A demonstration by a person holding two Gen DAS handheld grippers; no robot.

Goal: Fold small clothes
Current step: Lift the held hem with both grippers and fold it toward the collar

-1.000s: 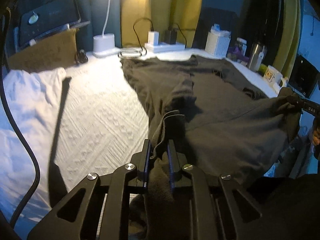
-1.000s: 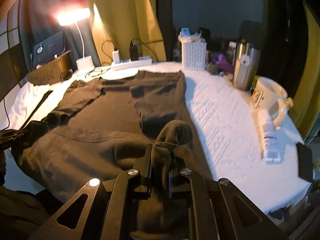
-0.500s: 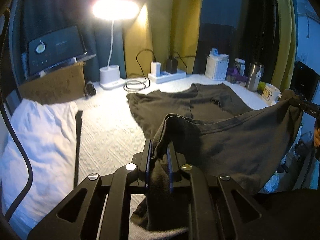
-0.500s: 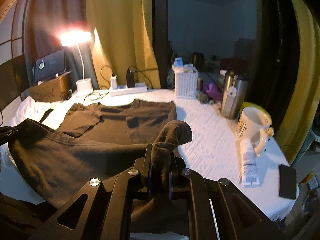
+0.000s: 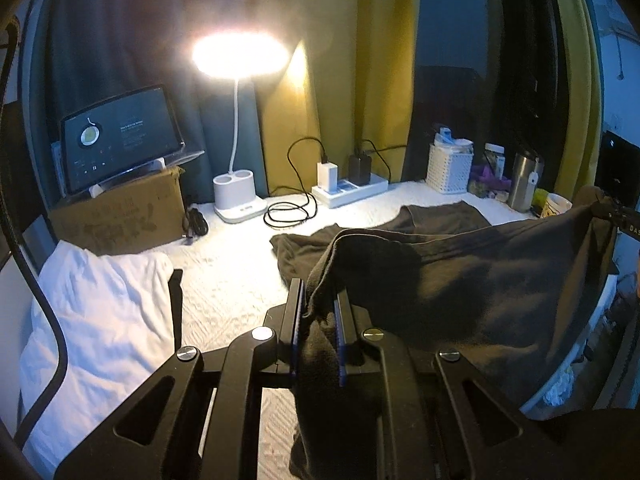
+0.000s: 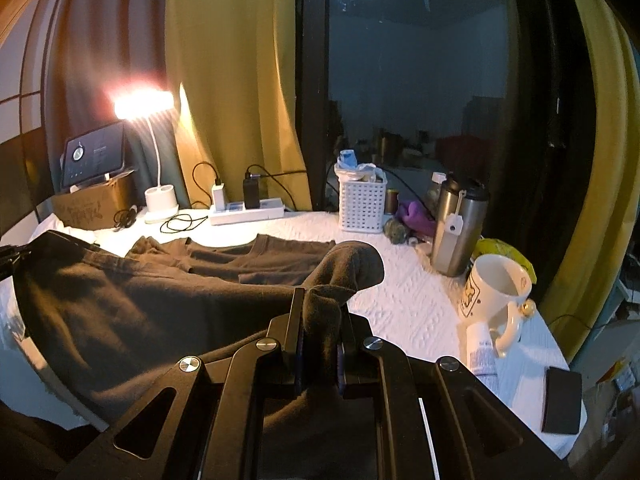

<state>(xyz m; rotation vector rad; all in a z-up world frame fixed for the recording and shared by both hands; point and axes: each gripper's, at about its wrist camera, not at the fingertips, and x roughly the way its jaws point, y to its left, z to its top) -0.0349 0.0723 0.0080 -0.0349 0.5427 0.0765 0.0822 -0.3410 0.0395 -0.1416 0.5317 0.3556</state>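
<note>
Now the dark shirt [image 5: 472, 280] hangs stretched between the left gripper [image 5: 318, 312] and right gripper [image 6: 320, 320], each clenched on a hem corner.

Lower part of the dark garment [image 5: 460, 280] hidden behind the left gripper [image 5: 319, 312] – cut off at the bottom edge. Screen text on the tablet [image 5: 120, 140] too small to read. Print on the mug [image 6: 494, 292] blurred – tube [image 6: 482, 354] label likewise illegible.

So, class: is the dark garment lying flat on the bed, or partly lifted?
Partly lifted. Both tongs, left and right, pinch the dark garment's near edge above the bed; its far part lies flat.
</note>
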